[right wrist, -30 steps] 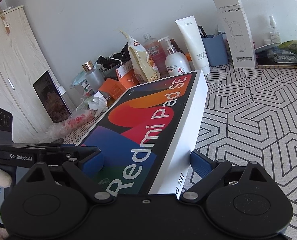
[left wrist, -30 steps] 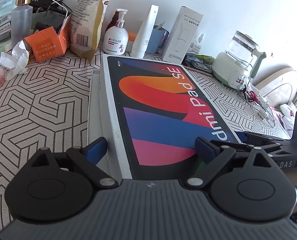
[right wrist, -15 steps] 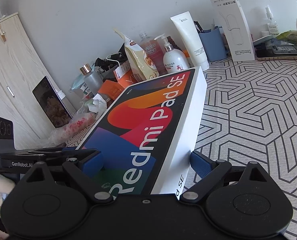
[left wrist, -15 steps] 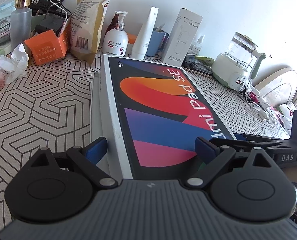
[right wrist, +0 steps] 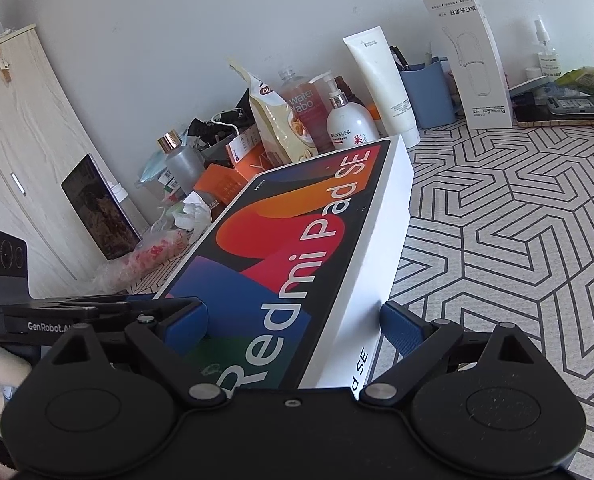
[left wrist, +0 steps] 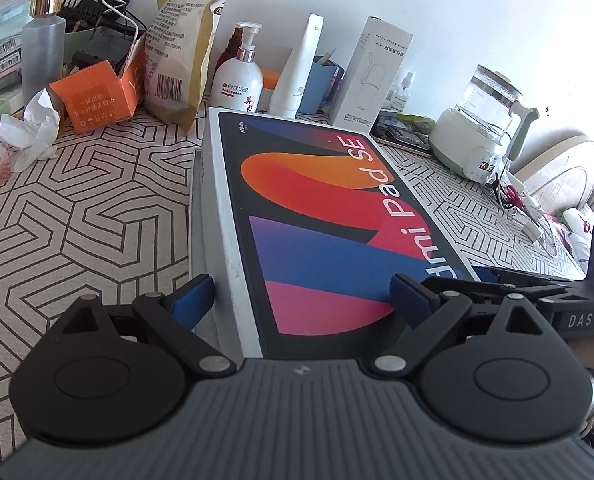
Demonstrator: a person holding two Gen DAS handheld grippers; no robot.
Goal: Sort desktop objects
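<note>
A large white tablet box (left wrist: 317, 220) with a colourful lid reading "Redmi Pad SE" lies lengthwise ahead of both grippers, its near end raised off the patterned tabletop (left wrist: 77, 220). My left gripper (left wrist: 301, 296) straddles the near left corner with its jaws wide: one blue pad (left wrist: 193, 296) rests against the box's left side, the other finger lies over the lid. My right gripper (right wrist: 293, 316) straddles the near right corner of the box (right wrist: 297, 248) the same way, one pad (right wrist: 401, 324) on the white right side. Neither pair of jaws clamps the box.
Clutter lines the back wall: an orange carton (left wrist: 97, 100), a kraft bag (left wrist: 181, 40), a pump lotion bottle (left wrist: 239, 84), a white tube (left wrist: 297, 76), a tall white box (left wrist: 365, 76) and a kettle (left wrist: 481, 132). A tablet (right wrist: 101, 208) leans on the wall by a wooden cabinet (right wrist: 17, 140).
The box keeps its place between both grippers. The clutter at the back has shifted slightly in both views, so box and grippers have drifted together a little.
</note>
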